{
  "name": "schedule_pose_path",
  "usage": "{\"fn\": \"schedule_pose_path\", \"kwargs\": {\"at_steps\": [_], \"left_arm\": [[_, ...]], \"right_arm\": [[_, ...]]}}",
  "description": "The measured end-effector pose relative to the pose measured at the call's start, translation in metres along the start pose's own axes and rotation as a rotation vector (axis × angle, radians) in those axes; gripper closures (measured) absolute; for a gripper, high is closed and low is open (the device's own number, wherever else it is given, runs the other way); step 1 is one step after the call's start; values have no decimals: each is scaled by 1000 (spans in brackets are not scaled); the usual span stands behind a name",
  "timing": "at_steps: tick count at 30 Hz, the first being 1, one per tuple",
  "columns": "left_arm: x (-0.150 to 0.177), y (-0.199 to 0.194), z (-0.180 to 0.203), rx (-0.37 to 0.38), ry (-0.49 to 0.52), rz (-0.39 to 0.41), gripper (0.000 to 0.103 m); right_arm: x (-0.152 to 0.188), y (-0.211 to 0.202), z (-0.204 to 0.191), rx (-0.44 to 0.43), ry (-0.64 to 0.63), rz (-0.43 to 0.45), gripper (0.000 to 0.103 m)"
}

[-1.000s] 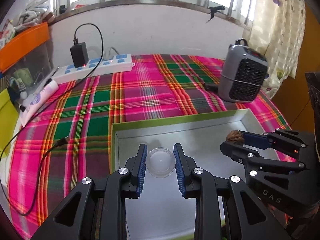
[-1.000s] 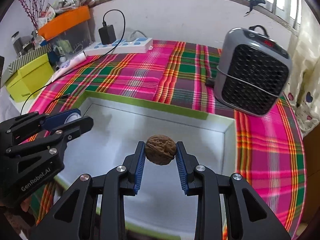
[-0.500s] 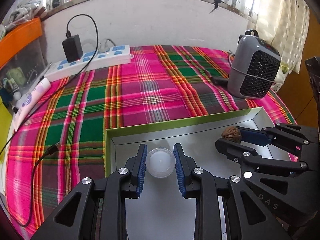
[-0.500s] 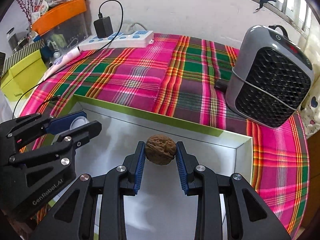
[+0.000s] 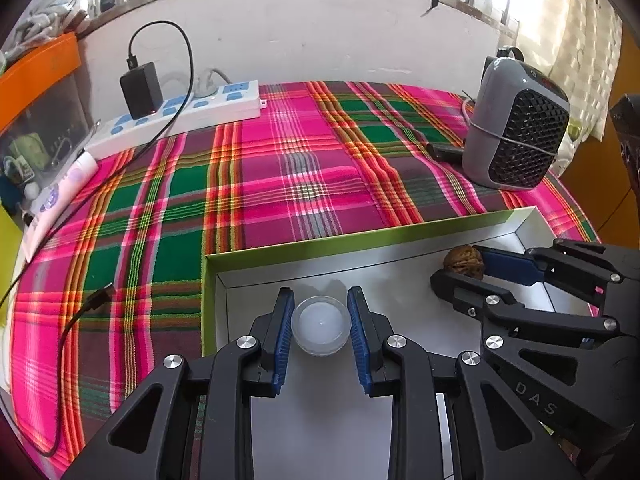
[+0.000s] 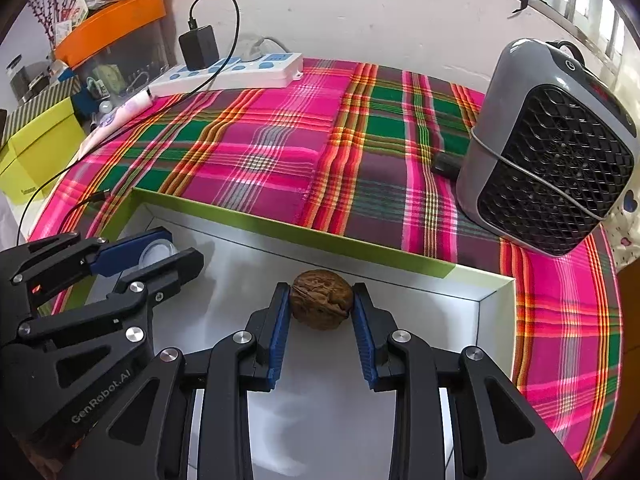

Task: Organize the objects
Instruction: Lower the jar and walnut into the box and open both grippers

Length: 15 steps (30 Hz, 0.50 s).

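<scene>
A green-edged box lid with a grey inside lies on the plaid cloth. My left gripper is shut on a small clear round dish and holds it over the lid's left part. My right gripper is shut on a brown walnut over the lid's right part. The walnut and right gripper also show in the left wrist view. The dish and left gripper also show in the right wrist view.
A grey fan heater stands at the right on the plaid cloth. A white power strip with a black charger lies at the back left. A black cable trails left of the lid. Boxes stand far left.
Both grippers have drawn back and lifted a little while holding their objects; the lid now sits lower and farther in both views.
</scene>
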<state>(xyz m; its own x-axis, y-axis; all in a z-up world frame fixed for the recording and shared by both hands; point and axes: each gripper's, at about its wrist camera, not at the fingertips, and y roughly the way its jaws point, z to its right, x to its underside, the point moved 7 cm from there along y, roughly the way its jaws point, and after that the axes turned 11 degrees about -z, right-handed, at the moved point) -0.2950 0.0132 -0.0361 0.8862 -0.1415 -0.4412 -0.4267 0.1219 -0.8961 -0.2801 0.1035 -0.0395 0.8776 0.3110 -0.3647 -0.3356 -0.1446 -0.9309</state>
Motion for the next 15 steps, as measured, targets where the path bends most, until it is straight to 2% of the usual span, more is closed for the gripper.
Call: {"fn": "schedule_pose_path", "kwargs": {"at_steps": [10,15], "left_arm": [[1,1,1,2,10,-3,77],[1,0,2,7,7,-2,71]], "right_arm": [[-1,0,1,-1,7,4,71],[-1,0,2,-8,13,7,71]]}}
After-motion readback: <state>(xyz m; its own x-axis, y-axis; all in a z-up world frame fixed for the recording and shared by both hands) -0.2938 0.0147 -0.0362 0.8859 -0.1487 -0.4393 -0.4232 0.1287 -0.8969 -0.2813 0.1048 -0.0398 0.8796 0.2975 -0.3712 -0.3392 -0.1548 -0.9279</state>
